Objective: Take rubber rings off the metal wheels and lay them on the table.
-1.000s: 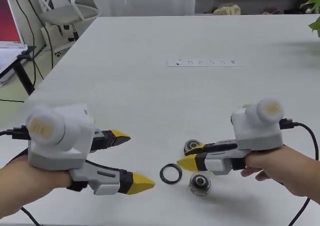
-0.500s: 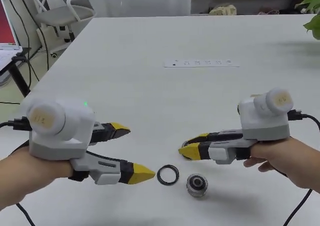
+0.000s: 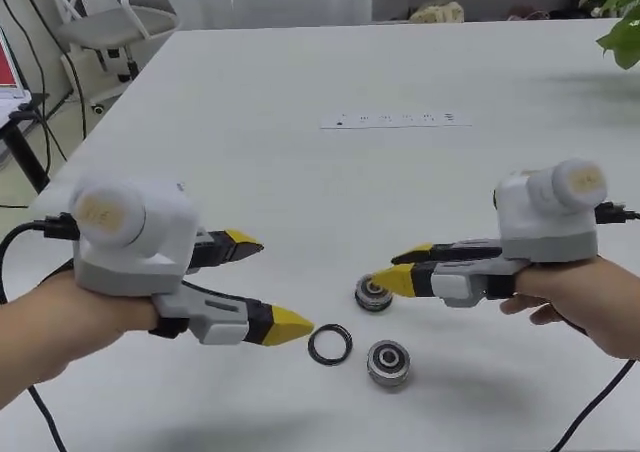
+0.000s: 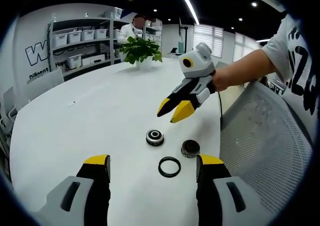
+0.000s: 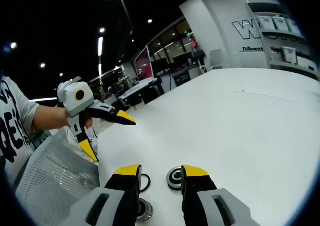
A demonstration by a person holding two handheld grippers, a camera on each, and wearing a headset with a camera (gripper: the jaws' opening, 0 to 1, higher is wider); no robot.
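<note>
White tabletop (image 3: 300, 162) runs out ahead of me, and I hold both grippers low over its near end, tips turned inward toward each other. My left gripper (image 3: 280, 283) is spread wide and empty. My right gripper (image 3: 388, 270) is parted narrowly, gripping nothing. Between them a loose rubber ring (image 3: 330, 344) lies flat, with the far wheel (image 3: 373, 294) under the right tips and the near wheel (image 3: 388, 362) beside the ring. In the right gripper view a jaw covers part of the ring and the near wheel. I cannot tell whether either wheel carries a ring.
</note>
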